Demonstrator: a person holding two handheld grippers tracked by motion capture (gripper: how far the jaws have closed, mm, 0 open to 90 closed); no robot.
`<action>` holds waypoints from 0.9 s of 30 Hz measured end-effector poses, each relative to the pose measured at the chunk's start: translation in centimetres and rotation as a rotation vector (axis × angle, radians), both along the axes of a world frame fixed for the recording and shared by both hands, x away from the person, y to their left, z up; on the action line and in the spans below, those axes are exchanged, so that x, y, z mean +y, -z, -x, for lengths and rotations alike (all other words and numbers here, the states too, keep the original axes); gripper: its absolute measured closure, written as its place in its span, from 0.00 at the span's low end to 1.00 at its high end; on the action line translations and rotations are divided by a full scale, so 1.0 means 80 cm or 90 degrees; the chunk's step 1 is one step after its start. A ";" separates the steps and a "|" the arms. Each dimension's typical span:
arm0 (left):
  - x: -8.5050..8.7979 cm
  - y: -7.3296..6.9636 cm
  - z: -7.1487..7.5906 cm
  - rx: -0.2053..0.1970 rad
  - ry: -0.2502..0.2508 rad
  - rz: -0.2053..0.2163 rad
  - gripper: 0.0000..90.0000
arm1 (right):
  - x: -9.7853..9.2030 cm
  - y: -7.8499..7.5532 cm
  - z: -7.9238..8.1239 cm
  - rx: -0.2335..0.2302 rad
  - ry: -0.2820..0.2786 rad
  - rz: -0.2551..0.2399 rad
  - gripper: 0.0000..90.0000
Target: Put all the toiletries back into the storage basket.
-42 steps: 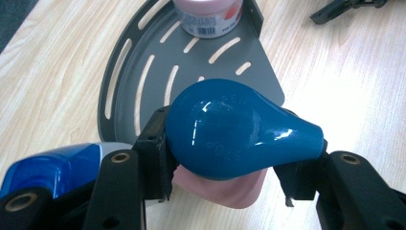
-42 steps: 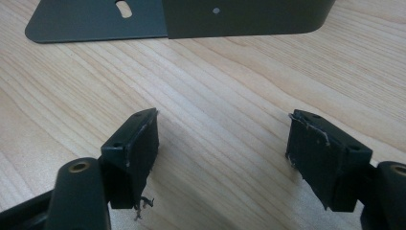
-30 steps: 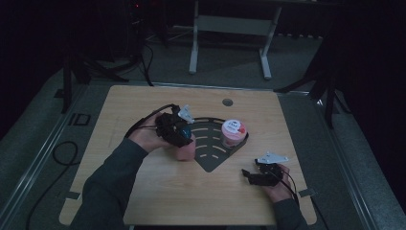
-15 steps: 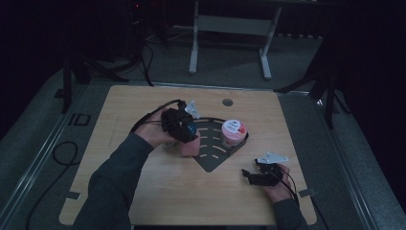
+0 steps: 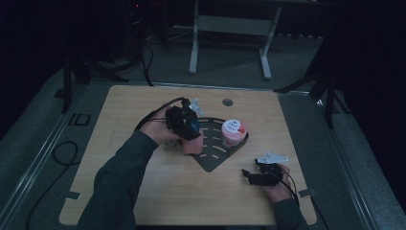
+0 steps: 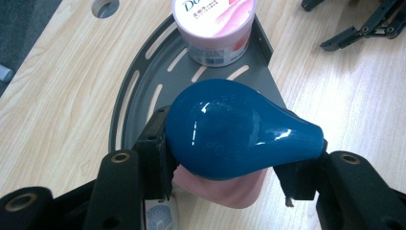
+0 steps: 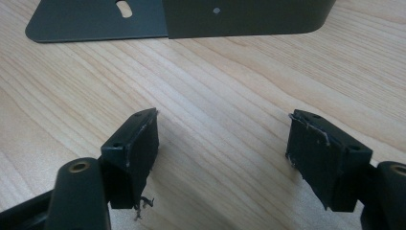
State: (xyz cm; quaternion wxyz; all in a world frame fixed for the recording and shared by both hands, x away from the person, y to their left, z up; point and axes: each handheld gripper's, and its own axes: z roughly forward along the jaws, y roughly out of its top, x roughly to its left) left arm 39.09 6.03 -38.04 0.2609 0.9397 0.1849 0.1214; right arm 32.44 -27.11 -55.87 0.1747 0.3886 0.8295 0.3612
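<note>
A glossy blue pear-shaped thing (image 6: 230, 129) lies sideways between the jaws of my left gripper (image 6: 229, 158), whose pads press on its fat end and its narrow end. Under it sits a pink piece (image 6: 230, 192), partly hidden; how the two join I cannot tell. In the high view my left gripper (image 5: 187, 125) hovers over the left edge of a dark fan-shaped slotted plate (image 5: 210, 160), with the pink piece (image 5: 194, 146) below it. A pink tub (image 5: 233, 132) with a printed lid stands on that plate. My right gripper (image 5: 258, 176) rests open on the table near the front right.
The wooden table (image 5: 143, 191) has a round hole (image 5: 227, 102) near its far edge. In the right gripper view the open jaws (image 7: 222, 143) hold nothing, and the plate's upright wall (image 7: 239, 17) stands just beyond. Cables trail left off the table.
My left hand has edged slightly to the right over the plate, still holding the blue thing. The right hand has stayed where it was.
</note>
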 end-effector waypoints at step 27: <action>-0.023 0.002 -0.022 -0.010 -0.011 0.000 0.52 | 0.000 0.000 0.000 -0.001 -0.002 0.001 0.29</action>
